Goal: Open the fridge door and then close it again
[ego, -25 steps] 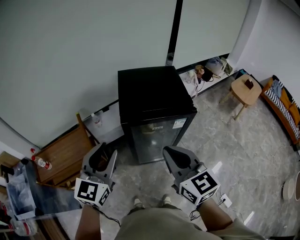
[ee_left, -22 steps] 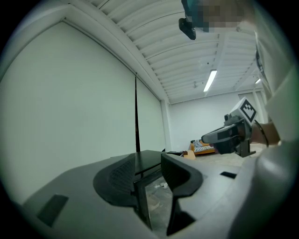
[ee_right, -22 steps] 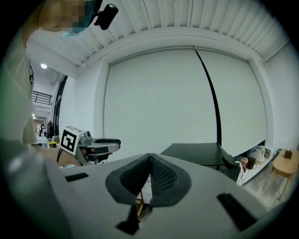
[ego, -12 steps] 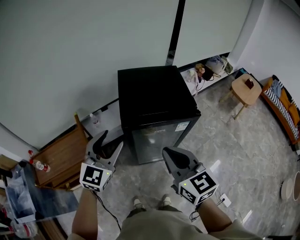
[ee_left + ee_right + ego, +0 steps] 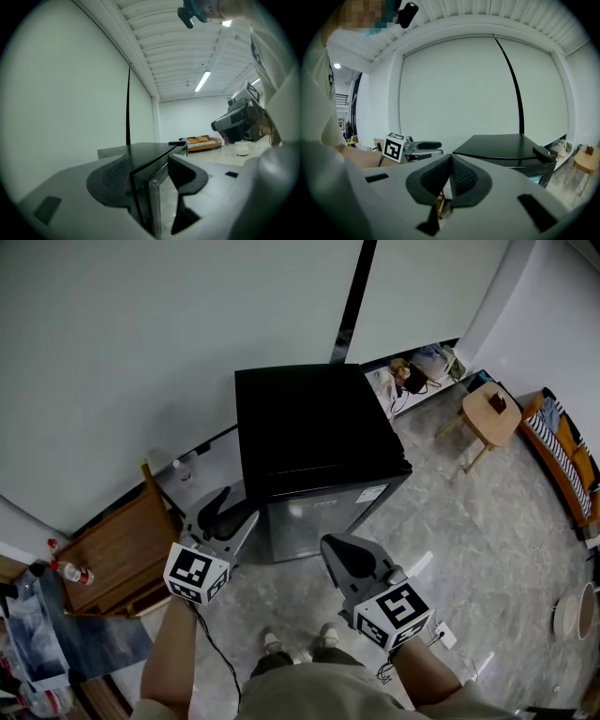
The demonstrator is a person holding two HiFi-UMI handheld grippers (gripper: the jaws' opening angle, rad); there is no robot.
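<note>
Left tongs, just opened wide with the squat black glass-doored fridge's door edge lined up between them unpinched, should bite it squarely; right tongs are closed on nothing.

Grey marbled floor carries a black fridge, standing directly ahead of the left gripper and the right gripper. A small wooden stool stands well right of the right gripper; a low wooden cabinet stands just left of the left gripper
</note>
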